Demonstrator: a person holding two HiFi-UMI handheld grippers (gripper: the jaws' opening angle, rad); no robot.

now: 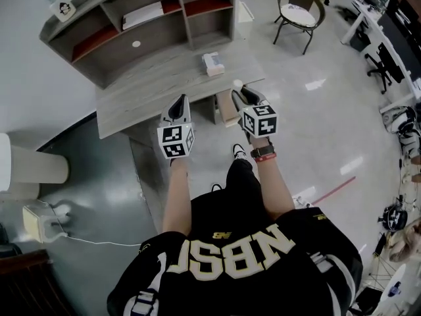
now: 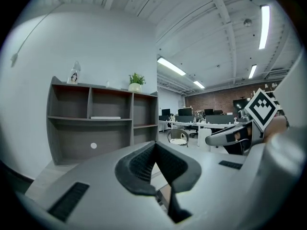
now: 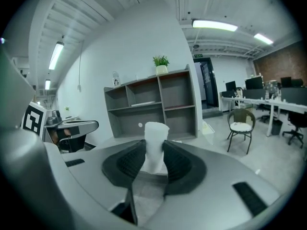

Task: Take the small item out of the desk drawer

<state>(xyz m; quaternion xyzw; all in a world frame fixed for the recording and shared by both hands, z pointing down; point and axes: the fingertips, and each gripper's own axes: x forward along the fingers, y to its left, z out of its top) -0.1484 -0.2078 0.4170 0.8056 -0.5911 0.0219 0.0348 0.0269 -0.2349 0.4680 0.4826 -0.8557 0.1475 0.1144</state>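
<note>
My right gripper (image 1: 239, 92) is shut on a small white cup-like item (image 1: 237, 83), which it holds over the desk's front right corner. In the right gripper view the white item (image 3: 155, 147) stands upright between the two dark pads (image 3: 128, 163). Just below it in the head view, the wooden desk drawer (image 1: 227, 108) stands pulled out. My left gripper (image 1: 181, 100) hovers at the desk's front edge, left of the drawer. Its jaws meet at the tip in the left gripper view (image 2: 154, 146), with nothing between them.
The grey desk (image 1: 151, 87) carries a shelf unit (image 1: 131, 18) at the back and a tissue box (image 1: 212, 63) near its right end. A chair (image 1: 299, 12) stands on the floor to the far right. Office desks (image 1: 381, 18) line the right side.
</note>
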